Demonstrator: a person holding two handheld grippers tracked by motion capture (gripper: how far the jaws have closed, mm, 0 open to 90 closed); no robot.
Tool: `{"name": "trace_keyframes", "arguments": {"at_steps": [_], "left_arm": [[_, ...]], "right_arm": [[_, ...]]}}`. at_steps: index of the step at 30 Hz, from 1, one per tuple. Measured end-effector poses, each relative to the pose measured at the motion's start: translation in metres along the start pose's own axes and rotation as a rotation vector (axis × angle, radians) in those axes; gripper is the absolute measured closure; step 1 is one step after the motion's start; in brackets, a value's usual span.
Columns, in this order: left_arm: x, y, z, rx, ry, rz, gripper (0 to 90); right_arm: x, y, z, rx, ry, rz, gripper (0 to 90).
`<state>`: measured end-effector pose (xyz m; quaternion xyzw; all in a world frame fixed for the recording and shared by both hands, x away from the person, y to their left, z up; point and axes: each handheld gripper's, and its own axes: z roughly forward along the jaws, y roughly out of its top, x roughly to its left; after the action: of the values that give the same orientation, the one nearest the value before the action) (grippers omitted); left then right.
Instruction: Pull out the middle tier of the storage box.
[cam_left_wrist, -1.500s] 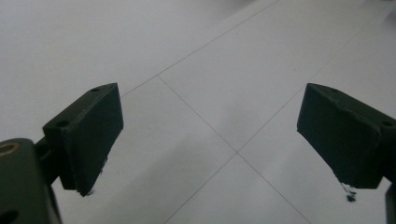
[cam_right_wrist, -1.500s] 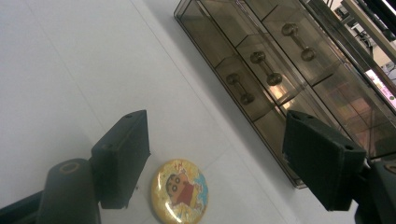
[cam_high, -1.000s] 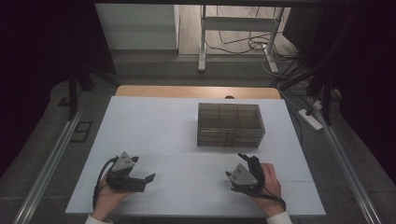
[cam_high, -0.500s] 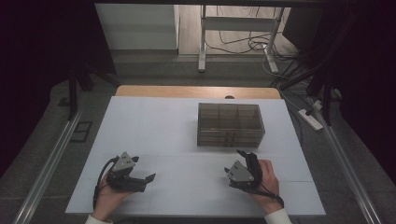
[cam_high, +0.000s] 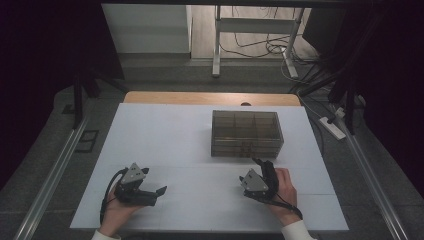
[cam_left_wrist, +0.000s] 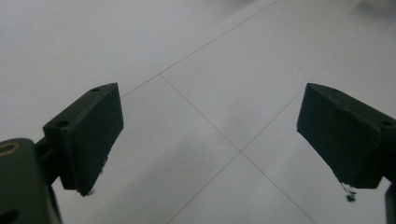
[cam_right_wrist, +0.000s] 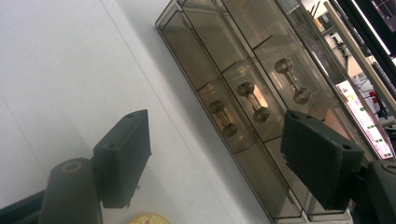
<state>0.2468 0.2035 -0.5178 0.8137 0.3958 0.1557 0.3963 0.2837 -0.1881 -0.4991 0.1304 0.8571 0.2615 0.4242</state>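
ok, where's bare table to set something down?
Bare: the white table left of the smoked drawer box, and the strip between the left gripper and the right gripper. Tight: the right gripper sits just before the box's front.

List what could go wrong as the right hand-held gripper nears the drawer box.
1. The right hand-held gripper, jaws open and empty, points at the smoked drawer box; the three handles sit stacked close, so it may catch the wrong drawer.
2. The box stands loose on the white table; a pull could drag it while the left hand-held gripper is far away.
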Motion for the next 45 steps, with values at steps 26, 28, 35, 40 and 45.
{"name": "trace_keyframes", "arguments": {"at_steps": [26, 28, 35, 40, 45], "left_arm": [[-0.002, 0.001, 0.001, 0.002, -0.002, 0.007, 8.0], [-0.002, 0.001, 0.001, 0.003, -0.001, 0.008, 8.0], [-0.002, 0.001, 0.001, 0.000, -0.004, 0.005, 8.0], [-0.002, 0.001, 0.001, 0.001, -0.003, 0.008, 8.0], [-0.002, 0.000, 0.002, 0.000, -0.004, 0.005, 8.0]], "right_arm": [[-0.002, 0.003, 0.010, 0.014, -0.022, -0.031, 25.3], [-0.002, 0.003, 0.011, 0.015, -0.024, -0.032, 25.3], [-0.002, 0.004, 0.014, 0.022, -0.027, -0.055, 28.9], [-0.004, 0.004, 0.016, 0.026, -0.033, -0.053, 29.1], [-0.005, 0.004, 0.018, 0.028, -0.040, -0.046, 30.2]]}}
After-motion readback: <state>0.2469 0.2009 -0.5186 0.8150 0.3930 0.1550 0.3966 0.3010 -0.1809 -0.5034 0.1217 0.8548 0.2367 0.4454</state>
